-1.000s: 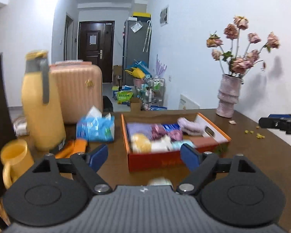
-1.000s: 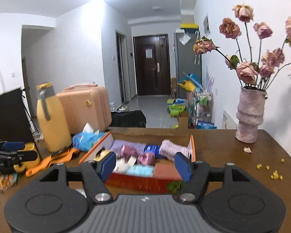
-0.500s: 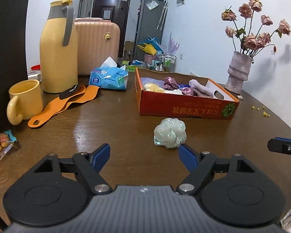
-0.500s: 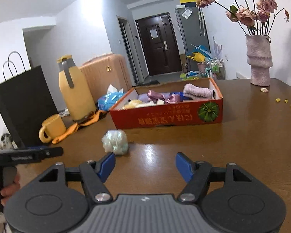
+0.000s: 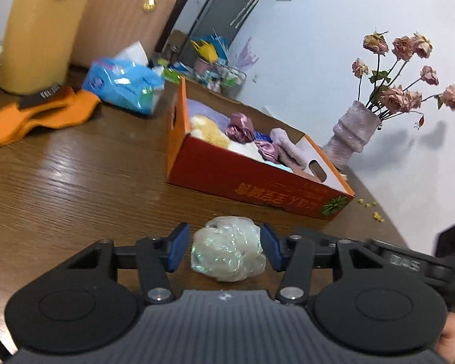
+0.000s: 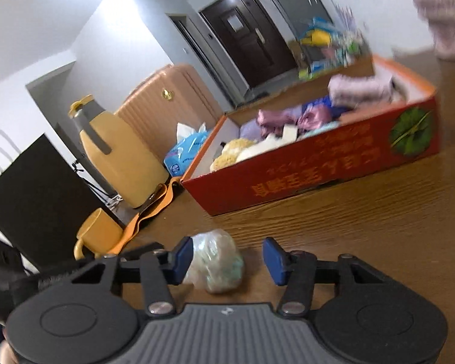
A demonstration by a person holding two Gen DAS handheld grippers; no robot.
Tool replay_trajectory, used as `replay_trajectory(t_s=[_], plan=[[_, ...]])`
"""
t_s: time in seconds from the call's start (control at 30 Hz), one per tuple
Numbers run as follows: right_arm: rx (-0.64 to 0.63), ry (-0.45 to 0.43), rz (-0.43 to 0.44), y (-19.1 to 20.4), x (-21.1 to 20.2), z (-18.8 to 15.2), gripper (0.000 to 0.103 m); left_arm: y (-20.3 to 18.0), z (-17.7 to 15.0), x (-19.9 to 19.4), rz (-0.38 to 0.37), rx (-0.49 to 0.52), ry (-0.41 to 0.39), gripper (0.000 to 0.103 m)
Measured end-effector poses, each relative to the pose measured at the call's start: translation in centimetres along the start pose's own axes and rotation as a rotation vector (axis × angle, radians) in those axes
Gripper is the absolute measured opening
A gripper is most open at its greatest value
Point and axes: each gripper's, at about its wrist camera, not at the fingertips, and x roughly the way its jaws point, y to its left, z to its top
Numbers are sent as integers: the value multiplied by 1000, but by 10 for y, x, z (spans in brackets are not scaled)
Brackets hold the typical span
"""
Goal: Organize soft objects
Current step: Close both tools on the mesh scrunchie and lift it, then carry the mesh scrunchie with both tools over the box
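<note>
A pale green-white mesh bath puff (image 5: 227,248) lies on the wooden table, in front of the red cardboard box (image 5: 251,182) filled with soft items. My left gripper (image 5: 224,250) is open with the puff between its blue pads, which stand close on both sides. In the right wrist view the puff (image 6: 217,262) lies by the left pad of my right gripper (image 6: 227,257), which is open and empty. The box (image 6: 318,170) stands just beyond. The left gripper's body shows at the left edge of that view.
A yellow thermos (image 6: 121,157), yellow mug (image 6: 98,235), orange strap (image 5: 39,115) and blue tissue pack (image 5: 126,83) stand left of the box. A black paper bag (image 6: 36,194) is at far left. A vase of dried roses (image 5: 353,132) stands behind the box.
Both grippers have dropped low and moved forward to the puff. The left gripper now straddles it; the right gripper has come in beside it from the right. Both views have tilted.
</note>
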Motion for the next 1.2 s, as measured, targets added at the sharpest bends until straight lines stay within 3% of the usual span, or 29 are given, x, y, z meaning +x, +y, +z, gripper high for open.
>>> replay_trajectory(t_s=[0.1, 0.23, 0.37, 0.57, 0.73, 0.87, 1.0, 1.1, 1.2], plan=[[56, 34, 31, -3, 28, 5, 42, 8, 0, 16, -9, -18, 30, 50], [113, 87, 72, -9, 52, 5, 19, 23, -2, 29, -92, -86, 74, 27], [146, 94, 104, -15, 53, 2, 10, 30, -6, 32, -139, -149, 87, 19], [78, 57, 51, -15, 9, -6, 8, -4, -24, 25, -199, -106, 114, 16], [110, 14, -18, -35, -42, -25, 8, -32, -42, 17, -230, -64, 117, 17], [192, -23, -24, -60, -68, -36, 8, -32, -51, 23, -212, -76, 172, 37], [214, -43, -28, -73, -78, -42, 8, -37, -60, 37, -262, -132, 264, 39], [210, -50, -33, -76, -81, -45, 8, -44, -63, 43, -265, -142, 270, 37], [215, -53, -34, -78, -83, -46, 7, -47, -64, 46, -297, -145, 277, 19]])
